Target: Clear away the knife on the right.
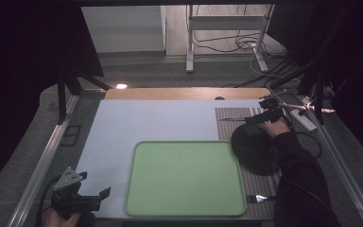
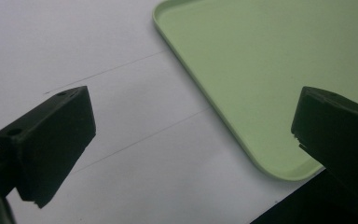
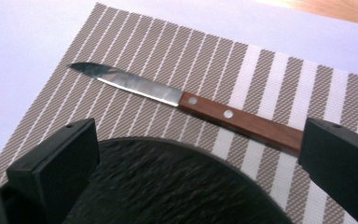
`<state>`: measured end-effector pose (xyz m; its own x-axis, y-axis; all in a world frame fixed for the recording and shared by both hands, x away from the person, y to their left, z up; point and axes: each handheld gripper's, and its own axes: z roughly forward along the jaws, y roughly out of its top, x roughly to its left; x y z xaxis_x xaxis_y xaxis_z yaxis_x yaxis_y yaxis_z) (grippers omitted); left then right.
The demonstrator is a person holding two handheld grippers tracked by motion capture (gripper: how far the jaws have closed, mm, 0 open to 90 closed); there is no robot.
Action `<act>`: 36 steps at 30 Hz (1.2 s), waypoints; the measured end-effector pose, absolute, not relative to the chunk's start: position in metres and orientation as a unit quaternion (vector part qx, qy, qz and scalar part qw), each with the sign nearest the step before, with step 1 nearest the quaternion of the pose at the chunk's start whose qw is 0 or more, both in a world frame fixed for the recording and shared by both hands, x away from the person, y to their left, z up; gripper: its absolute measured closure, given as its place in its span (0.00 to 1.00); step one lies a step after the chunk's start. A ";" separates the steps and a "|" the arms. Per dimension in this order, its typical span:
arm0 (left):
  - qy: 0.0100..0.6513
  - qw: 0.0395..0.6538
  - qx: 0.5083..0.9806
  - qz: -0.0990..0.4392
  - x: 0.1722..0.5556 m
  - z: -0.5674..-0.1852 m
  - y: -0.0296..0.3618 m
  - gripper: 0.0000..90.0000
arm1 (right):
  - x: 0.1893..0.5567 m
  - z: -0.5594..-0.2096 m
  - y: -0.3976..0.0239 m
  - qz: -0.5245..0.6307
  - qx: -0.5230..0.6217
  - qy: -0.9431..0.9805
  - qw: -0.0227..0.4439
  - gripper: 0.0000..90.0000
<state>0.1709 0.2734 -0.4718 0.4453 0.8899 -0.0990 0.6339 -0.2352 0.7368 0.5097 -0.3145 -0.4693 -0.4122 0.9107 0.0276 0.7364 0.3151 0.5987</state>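
Note:
A knife (image 3: 186, 100) with a wooden handle and steel blade lies on a striped brown placemat (image 3: 279, 79), just beyond a black round plate (image 3: 177, 186). My right gripper (image 3: 200, 158) hangs open over the plate's far rim, its jaws wide apart and empty. From above, the right gripper (image 1: 264, 117) sits at the far right by the knife (image 1: 236, 119) and the plate (image 1: 255, 147). My left gripper (image 1: 92, 198) is open and empty at the near left corner, beside a light green tray (image 1: 185, 177). Its jaws frame the tray's corner (image 2: 261, 84).
A fork (image 1: 260, 198) lies on the placemat (image 1: 260, 184) near the front edge, right of the tray. A white sheet (image 1: 137, 123) covers the table. Cables and a power strip (image 1: 302, 118) lie at the far right. Metal rails run along both table sides.

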 end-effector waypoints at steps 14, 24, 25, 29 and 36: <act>0.498 0.366 0.767 0.173 0.171 -0.472 0.273 0.00 | 0.530 -0.475 -0.323 0.255 0.518 0.796 0.180 0.08; 0.497 0.366 0.767 0.173 0.171 -0.472 0.273 0.00 | 0.544 -0.478 -0.338 0.242 0.517 0.802 0.175 0.88; 0.497 0.366 0.768 0.173 0.171 -0.472 0.273 0.00 | 0.546 -0.478 -0.340 0.243 0.518 0.802 0.173 0.94; 0.497 0.366 0.767 0.173 0.171 -0.472 0.272 0.00 | 0.552 -0.482 -0.346 0.239 0.528 0.796 0.176 1.00; 0.497 0.366 0.768 0.173 0.171 -0.472 0.272 0.00 | 0.561 -0.494 -0.355 0.223 0.535 0.794 0.183 1.00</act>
